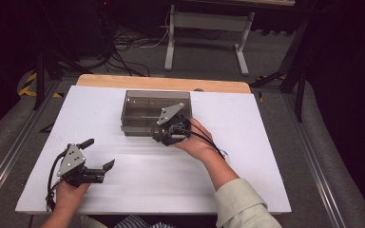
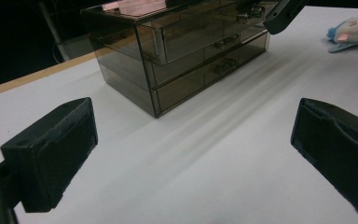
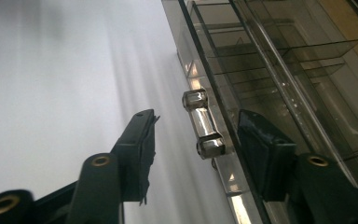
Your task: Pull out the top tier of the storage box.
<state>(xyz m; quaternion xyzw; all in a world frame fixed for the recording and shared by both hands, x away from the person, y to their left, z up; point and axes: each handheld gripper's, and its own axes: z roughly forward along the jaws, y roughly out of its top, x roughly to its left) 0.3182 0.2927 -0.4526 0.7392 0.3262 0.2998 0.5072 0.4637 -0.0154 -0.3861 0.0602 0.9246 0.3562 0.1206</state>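
Cables and metal table legs crowd the dark floor beyond the white table (image 1: 123, 175), well clear of the work. On the table stands a smoky clear plastic drawer box (image 1: 145, 107), toward the far middle, its long side running left to right and its drawer fronts facing the person.

From above, the right gripper (image 1: 171, 134) sits against the box's front at its right end, held by the right hand (image 1: 197, 142). The right gripper view brings out what the high view hides: a shiny bar handle (image 3: 203, 123) on a drawer front lies between the jaws, which stand apart on either side of it, not touching it; one jaw is over the drawer's open top.

The left gripper (image 1: 100, 154) rests near the front left of the table, its jaws spread wide with nothing between them. Its own view shows the box's three stacked drawers (image 2: 205, 51) and, off to the right, a small blue and white object (image 2: 354, 32) lying on the table, too blurred to name.
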